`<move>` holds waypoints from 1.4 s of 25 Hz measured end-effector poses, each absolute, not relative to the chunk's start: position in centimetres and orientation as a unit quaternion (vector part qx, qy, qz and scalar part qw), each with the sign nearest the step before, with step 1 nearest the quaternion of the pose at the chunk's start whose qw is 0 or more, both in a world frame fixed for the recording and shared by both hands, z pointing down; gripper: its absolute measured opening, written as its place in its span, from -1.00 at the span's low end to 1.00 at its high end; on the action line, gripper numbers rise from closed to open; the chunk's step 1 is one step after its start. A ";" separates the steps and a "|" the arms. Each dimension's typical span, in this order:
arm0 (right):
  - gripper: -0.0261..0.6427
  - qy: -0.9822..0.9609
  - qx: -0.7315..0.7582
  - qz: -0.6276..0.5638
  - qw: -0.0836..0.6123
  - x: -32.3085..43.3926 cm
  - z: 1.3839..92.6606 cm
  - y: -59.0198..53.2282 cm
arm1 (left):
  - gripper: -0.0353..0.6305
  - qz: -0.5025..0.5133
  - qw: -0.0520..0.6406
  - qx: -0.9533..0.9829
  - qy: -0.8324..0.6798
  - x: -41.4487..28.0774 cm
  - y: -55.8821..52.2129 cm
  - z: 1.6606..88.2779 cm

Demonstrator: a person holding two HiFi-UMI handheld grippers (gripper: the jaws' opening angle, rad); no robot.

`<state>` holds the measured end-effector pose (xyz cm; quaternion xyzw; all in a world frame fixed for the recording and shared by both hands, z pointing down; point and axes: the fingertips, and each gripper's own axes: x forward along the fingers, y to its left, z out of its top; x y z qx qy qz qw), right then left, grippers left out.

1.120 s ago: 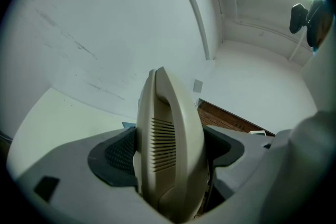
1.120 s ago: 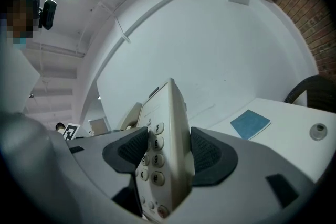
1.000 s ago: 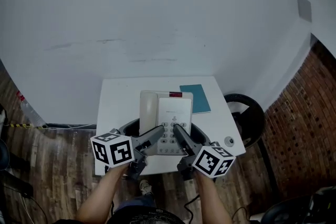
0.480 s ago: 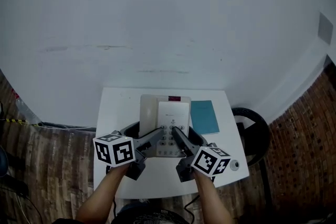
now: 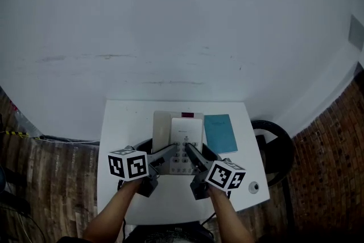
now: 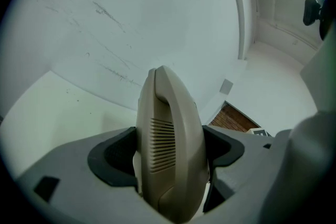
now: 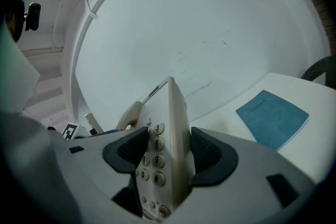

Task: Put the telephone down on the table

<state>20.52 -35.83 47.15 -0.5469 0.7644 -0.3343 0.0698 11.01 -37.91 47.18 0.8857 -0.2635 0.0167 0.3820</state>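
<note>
1. The telephone [image 5: 181, 142], beige with a handset on its left side and a keypad on its right, sits over the middle of the white table [image 5: 122, 122].
2. The left gripper [image 5: 169, 151] meets the telephone at 7 o'clock on its near edge. In the left gripper view, the two dark jaw pads press against opposite faces of the handset end of the telephone [image 6: 169, 134]. The jaws of the left gripper [image 6: 170, 157] are partly open and clamped on that body.
3. The right gripper [image 5: 191, 151] meets the telephone at 5 o'clock. In the right gripper view, its jaws are closed to the width of the keypad side of the telephone [image 7: 169, 134]. One pad lies on the key face and the other on the underside. The right gripper [image 7: 165, 157] has a firm hold.
4. The telephone seems to be tilted, with its near edge raised in the jaws. No view shows whether its far edge touches the table.
5. A blue booklet [image 5: 220, 132] lies flat on the table at 3 o'clock from the telephone, just beside it and apart from both grippers.
6. A black round stool [image 5: 274, 148] stands on the wooden floor at 3 o'clock from the table.
</note>
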 end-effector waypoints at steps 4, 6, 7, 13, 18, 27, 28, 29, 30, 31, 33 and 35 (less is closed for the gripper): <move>-0.15 0.766 -0.533 -0.355 0.057 21.3 49.6 -37.4 | 0.28 0.023 0.398 0.872 -0.285 11.7 -39.2 49.7; -0.15 0.765 -0.525 -0.368 0.052 21.7 50.9 -37.9 | 0.28 0.029 0.407 0.864 -0.295 12.1 -39.6 51.0; -0.15 0.764 -0.522 -0.375 0.050 21.9 51.6 -38.1 | 0.28 0.033 0.412 0.860 -0.298 12.3 -39.7 51.6; -0.15 0.761 -0.504 -0.408 0.036 23.0 54.9 -40.1 | 0.28 0.038 0.439 0.839 -0.319 13.5 -41.3 54.5; -0.15 0.753 -0.494 -0.434 0.022 23.5 57.7 -41.4 | 0.28 0.044 0.461 0.821 -0.334 13.9 -42.4 57.2; -0.15 0.742 -0.487 -0.461 0.006 24.1 61.1 -42.5 | 0.28 0.065 0.482 0.803 -0.344 14.7 -43.5 60.7; -0.15 0.741 -0.487 -0.463 0.006 24.2 61.4 -42.6 | 0.28 0.066 0.483 0.802 -0.345 14.7 -43.7 60.9; -0.15 0.739 -0.488 -0.465 0.006 24.2 61.7 -42.7 | 0.28 0.068 0.483 0.802 -0.345 14.7 -43.8 61.2; -0.15 0.738 -0.488 -0.466 0.005 24.2 62.0 -42.7 | 0.28 0.071 0.484 0.801 -0.345 14.7 -43.9 61.4; -0.15 0.736 -0.489 -0.467 0.004 24.2 62.3 -42.7 | 0.28 0.072 0.486 0.800 -0.344 14.7 -43.9 61.7; -0.16 0.735 -0.491 -0.468 0.003 24.1 62.5 -42.8 | 0.28 0.071 0.489 0.799 -0.343 14.7 -44.0 62.0; -0.16 0.734 -0.495 -0.465 0.002 24.1 62.5 -42.9 | 0.28 0.066 0.491 0.798 -0.342 14.7 -44.2 62.1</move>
